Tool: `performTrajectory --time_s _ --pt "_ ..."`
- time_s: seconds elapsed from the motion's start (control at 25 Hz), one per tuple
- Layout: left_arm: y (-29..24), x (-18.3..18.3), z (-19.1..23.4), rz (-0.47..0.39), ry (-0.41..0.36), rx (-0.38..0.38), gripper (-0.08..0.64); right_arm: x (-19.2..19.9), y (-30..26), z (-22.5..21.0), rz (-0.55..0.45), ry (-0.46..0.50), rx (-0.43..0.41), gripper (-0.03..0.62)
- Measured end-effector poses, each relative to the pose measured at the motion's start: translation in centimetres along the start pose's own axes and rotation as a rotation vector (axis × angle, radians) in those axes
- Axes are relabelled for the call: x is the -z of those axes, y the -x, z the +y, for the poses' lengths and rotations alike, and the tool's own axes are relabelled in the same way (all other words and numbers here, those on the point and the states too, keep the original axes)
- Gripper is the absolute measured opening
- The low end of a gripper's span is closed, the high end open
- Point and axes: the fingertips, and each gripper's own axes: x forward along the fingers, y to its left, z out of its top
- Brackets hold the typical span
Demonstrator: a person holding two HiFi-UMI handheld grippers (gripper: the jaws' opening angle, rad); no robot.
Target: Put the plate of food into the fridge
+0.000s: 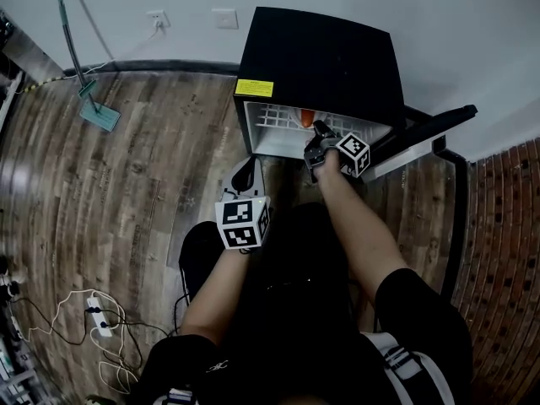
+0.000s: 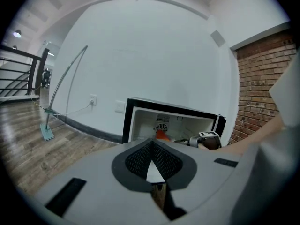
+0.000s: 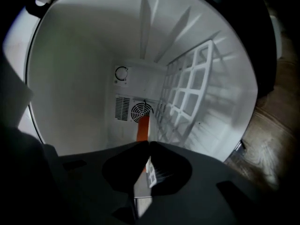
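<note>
A black mini fridge (image 1: 321, 57) stands open against the wall, its door (image 1: 430, 133) swung out to the right. My right gripper (image 1: 319, 137) reaches into the white compartment and is shut on the orange plate of food (image 1: 305, 118). In the right gripper view the plate (image 3: 142, 125) shows edge-on, running from the gripper (image 3: 146, 161) toward the rear fan, beside the wire shelf (image 3: 187, 97). My left gripper (image 1: 245, 171) hangs outside, in front of the fridge's lower left corner, shut on nothing. From the left gripper (image 2: 154, 170) I see the fridge (image 2: 140, 104), the plate (image 2: 161, 135) and the right gripper (image 2: 206, 139).
The fridge stands on a wooden floor (image 1: 126, 192) against a white wall with an outlet (image 1: 157, 19). A power strip with cables (image 1: 97, 315) lies at the lower left. A green-based stand (image 1: 99, 115) stands left of the fridge. Brick flooring (image 1: 506, 226) runs along the right.
</note>
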Motion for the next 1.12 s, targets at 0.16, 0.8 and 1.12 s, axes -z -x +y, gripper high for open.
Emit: performTrajectory --time_s 0.16,0.8,1.12 --pt "0.5 0.5 0.4 0.009 -0.004 -0.009 -0.003 0.2 -0.2 -0.9 -0.009 0.191 0.129 0.025" --pt "-0.2 1.4 -2.0 0.027 -0.012 0.069 -0.003 -1.9 8.7 0.9 -0.067 0.856 0.277 0.012" --pt "-3.7 -1.8 -6.0 -0.005 -0.043 0.157 -0.003 0.7 13.4 12.1 -0.106 1.425 0.075 0.012"
